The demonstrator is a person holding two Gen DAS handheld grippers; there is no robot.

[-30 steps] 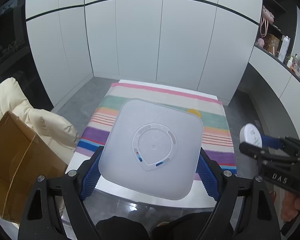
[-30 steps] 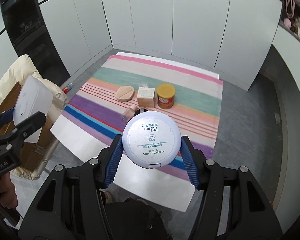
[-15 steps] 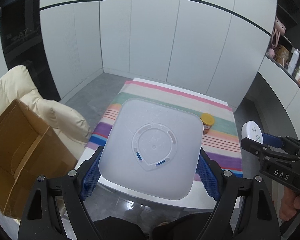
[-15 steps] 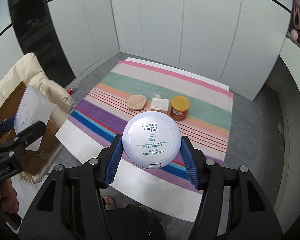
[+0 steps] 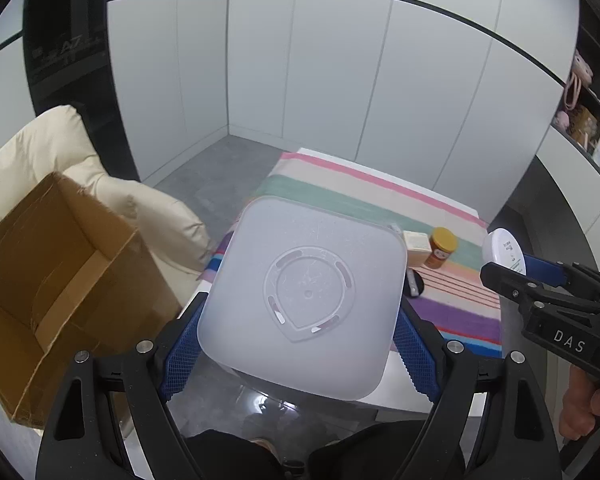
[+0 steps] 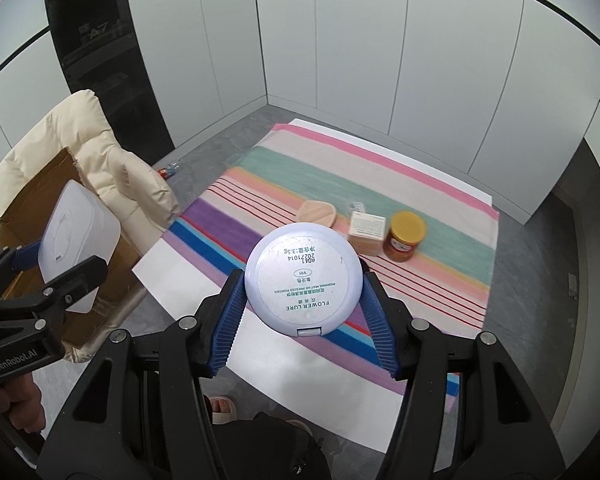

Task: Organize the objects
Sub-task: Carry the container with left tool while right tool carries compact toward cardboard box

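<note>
1. the left claw [image 5: 300,344] grips the square white lid [image 5: 304,300]. it has swung left, so the cardboard box [image 5: 60,280] now looks closer, likely the drop spot. the lid's flat face points at the camera.
2. the right claw [image 6: 302,312] grips the round powder compact [image 6: 302,278] above the striped tabletop [image 6: 440,276], label upside down, no long side.

Left gripper [image 5: 300,344] held raised, blue pads [image 5: 180,354] clamped against a square white lid [image 5: 304,296], right gripper [image 6: 302,304] raised alongside, fingers closed on a round compact [image 6: 302,278]
</note>
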